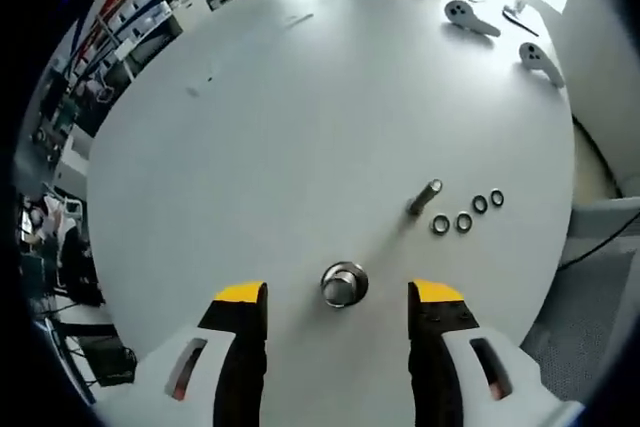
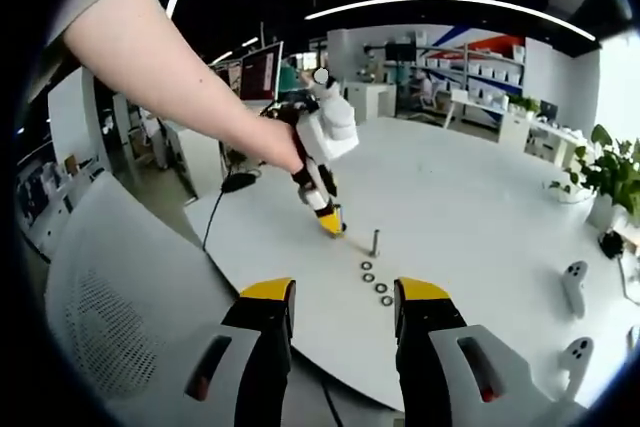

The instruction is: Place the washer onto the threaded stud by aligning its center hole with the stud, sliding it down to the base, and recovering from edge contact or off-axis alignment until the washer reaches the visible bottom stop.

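The threaded stud (image 1: 425, 197) stands upright on the white round table (image 1: 300, 127), with several small washers (image 1: 465, 217) in a row beside it. A round shiny metal piece (image 1: 343, 284) lies on the table between the yellow-tipped jaws of my left gripper (image 1: 338, 293), which is open and holds nothing. From the right gripper view, a person's hand holds the left gripper (image 2: 331, 222) tip-down just left of the stud (image 2: 375, 242), with the washers (image 2: 376, 283) in front of it. My right gripper (image 2: 345, 297) is open and empty, off the near table edge.
Two white hand controllers (image 1: 470, 17) lie at the far side of the table (image 2: 480, 207). A grey mesh chair (image 2: 100, 317) stands by the near table edge. Potted plants (image 2: 610, 172) sit at the right rim. Shelves and desks surround the table.
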The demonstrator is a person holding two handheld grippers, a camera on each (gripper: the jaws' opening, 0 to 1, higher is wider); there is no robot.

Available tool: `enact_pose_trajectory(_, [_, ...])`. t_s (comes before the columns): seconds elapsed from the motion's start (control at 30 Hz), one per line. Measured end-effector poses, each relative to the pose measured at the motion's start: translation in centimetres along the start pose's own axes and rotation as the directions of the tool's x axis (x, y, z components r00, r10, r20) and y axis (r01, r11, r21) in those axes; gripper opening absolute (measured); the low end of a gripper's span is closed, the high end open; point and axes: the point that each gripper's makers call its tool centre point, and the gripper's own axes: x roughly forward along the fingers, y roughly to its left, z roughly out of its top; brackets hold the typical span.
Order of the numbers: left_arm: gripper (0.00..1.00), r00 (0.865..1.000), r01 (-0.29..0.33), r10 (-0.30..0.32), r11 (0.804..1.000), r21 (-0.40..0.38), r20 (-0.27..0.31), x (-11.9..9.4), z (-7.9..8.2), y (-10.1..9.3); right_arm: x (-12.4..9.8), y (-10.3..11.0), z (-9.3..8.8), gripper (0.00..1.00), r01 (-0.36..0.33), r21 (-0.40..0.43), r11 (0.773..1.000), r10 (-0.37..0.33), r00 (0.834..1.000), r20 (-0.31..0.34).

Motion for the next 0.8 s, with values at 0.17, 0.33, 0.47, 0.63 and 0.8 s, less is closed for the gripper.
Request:
enact_pose_trajectory(0.17, [0.56,0.995,0.001,0.003,0.999,-0.037,0.101,-1.6,0.5,0.5,-0.1,-0.3,-0.1,0.41,0.017,0.005,1.0,-0.017,1.0,-0.005])
enact_pose_trajectory(0.33, [0.58,0.981,-0.006,0.014,0.999,-0.042,0.195,-3.8,0.6,0.6,0.0,-0.6,-0.3,0.41,0.028,0.013,1.0,-0.028,1.0,-0.013])
enact_pose_trajectory(0.47, [0.58,0.978,-0.014,0.017,1.0,-0.016,0.206,-4.0,-0.9,1.8,-0.1,-0.6,-0.7,0.41,0.035,0.019,0.999,-0.035,0.999,-0.029])
enact_pose_trajectory(0.63, [0.58,0.977,0.002,0.01,0.998,-0.057,0.214,-4.9,-3.0,2.7,0.0,-0.5,-0.9,0.42,0.029,0.009,1.0,-0.029,0.999,-0.045])
enact_pose_trajectory(0.8, [0.59,0.945,0.012,0.047,0.984,-0.178,0.325,-7.0,-3.5,2.8,0.0,-0.7,-0.8,0.42,0.039,0.013,0.999,-0.038,0.999,-0.037])
